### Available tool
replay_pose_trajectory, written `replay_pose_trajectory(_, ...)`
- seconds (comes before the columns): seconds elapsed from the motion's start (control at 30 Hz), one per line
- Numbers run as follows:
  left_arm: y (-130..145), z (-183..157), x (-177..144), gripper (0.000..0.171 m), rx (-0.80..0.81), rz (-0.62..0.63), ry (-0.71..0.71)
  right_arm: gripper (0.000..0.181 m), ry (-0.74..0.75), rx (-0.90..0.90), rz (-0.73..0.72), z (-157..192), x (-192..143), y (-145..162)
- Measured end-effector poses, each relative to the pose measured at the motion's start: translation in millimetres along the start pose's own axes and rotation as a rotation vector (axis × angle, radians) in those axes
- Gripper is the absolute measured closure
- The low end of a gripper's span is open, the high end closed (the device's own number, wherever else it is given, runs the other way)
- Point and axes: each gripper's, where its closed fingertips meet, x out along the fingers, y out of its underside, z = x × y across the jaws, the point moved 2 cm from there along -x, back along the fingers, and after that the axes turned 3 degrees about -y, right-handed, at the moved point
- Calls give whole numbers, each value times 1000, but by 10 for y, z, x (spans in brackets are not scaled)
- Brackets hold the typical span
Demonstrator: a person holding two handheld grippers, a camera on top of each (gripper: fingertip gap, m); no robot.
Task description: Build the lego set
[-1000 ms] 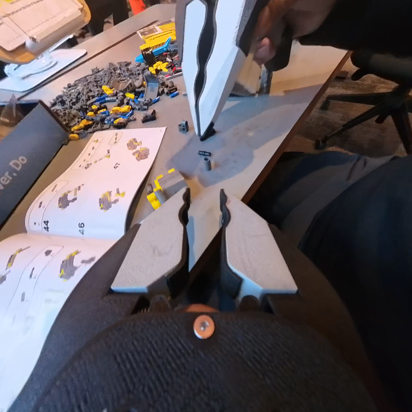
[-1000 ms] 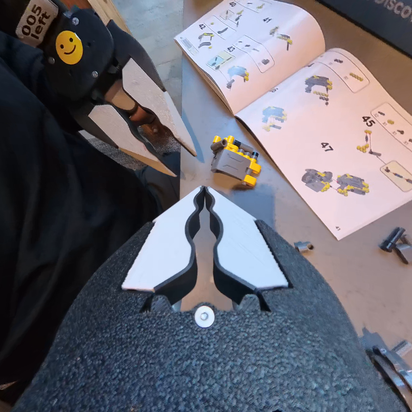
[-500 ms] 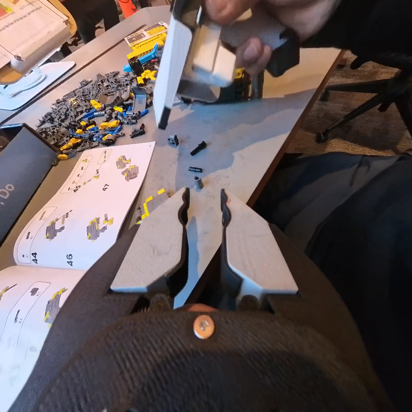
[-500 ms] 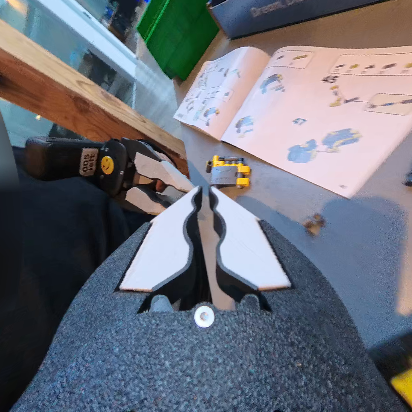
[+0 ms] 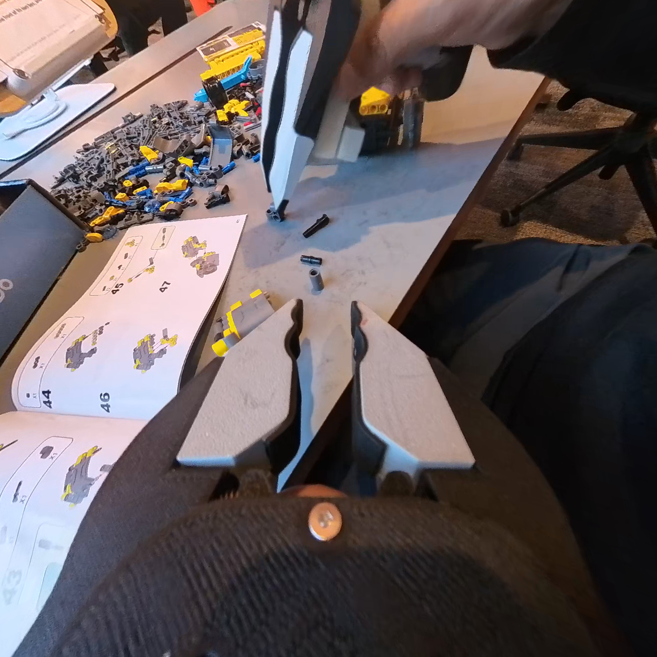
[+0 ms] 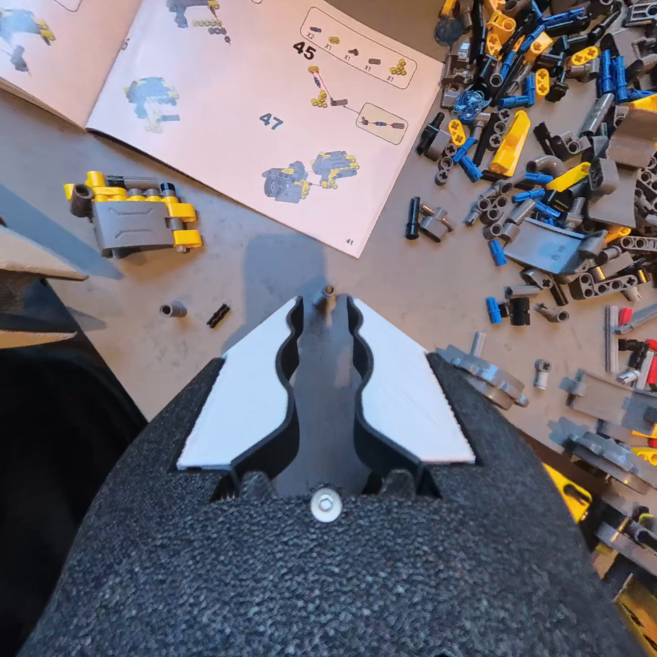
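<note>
My left gripper [image 5: 326, 308] is open and empty, low over the grey table's [image 5: 373, 220] near edge. A yellow-and-grey brick subassembly [image 5: 241, 320] lies just left of its left finger. A grey sleeve [image 5: 315, 281] and a short black pin [image 5: 311, 260] lie just ahead. My right gripper [image 6: 325, 302] is open and points down at the table, with a small grey connector [image 6: 325, 295] between its fingertips. From the left wrist view the right gripper [image 5: 279, 209] stands by that connector [image 5: 273, 215], with a longer black pin [image 5: 315, 225] to its right. The subassembly [image 6: 135, 217] also shows in the right wrist view.
An open instruction booklet [image 5: 142, 313] lies left of the subassembly. A pile of loose grey, blue and yellow parts [image 6: 551, 142] spreads beyond it. A dark box [image 5: 28, 256] lies at the left, and a partly built model [image 5: 391, 117] at the back. The table edge [image 5: 444, 256] runs along the right, with a chair base [image 5: 586, 160] beyond. My right fingertips sit around 12 cm from my left ones. The subassembly [image 6: 135, 217] sits 4 cm or so from the ends of my left fingers. Look for it in the left wrist view [image 5: 245, 317] too. About 5 cm separates my right fingertips from the short black pin [image 5: 311, 260]. The right camera catches it too, in the right wrist view [image 6: 218, 315].
My right gripper let go of the longer black pin, lifted, swung away from the subassembly, opened wider and came down around the small grey connector. My left gripper stayed open and hardly moved.
</note>
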Motion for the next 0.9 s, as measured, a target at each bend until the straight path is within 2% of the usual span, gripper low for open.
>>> replay_pose_trajectory(0.07, 2, -1, -9, 146, 1, 1, -1, 158, 3, -1, 11, 12, 48, -16)
replay_pose_trajectory(0.17, 8, 5, -20, 146, 5, 2, -2, 170, 0, -9, 29, 28, 105, -7)
replay_pose_trajectory(0.27, 14, 13, -30, 146, 6, 0, -4, 172, -22, -10, 26, 53, 92, -11)
replay_pose_trajectory(0.33, 16, 36, -32, 146, 20, 1, -16, 172, -107, -10, -25, 184, 46, -70)
replay_pose_trajectory(0.5, -53, 126, -38, 141, 70, -32, -78, 172, -542, 56, -170, 749, -205, -277)
replay_pose_trajectory(0.6, -77, 127, -42, 139, 51, -51, -84, 172, -721, 92, -190, 976, -264, -311)
replay_pose_trajectory(0.9, -73, 78, -13, 143, 59, -52, -83, 172, -807, 70, -139, 1182, -236, -203)
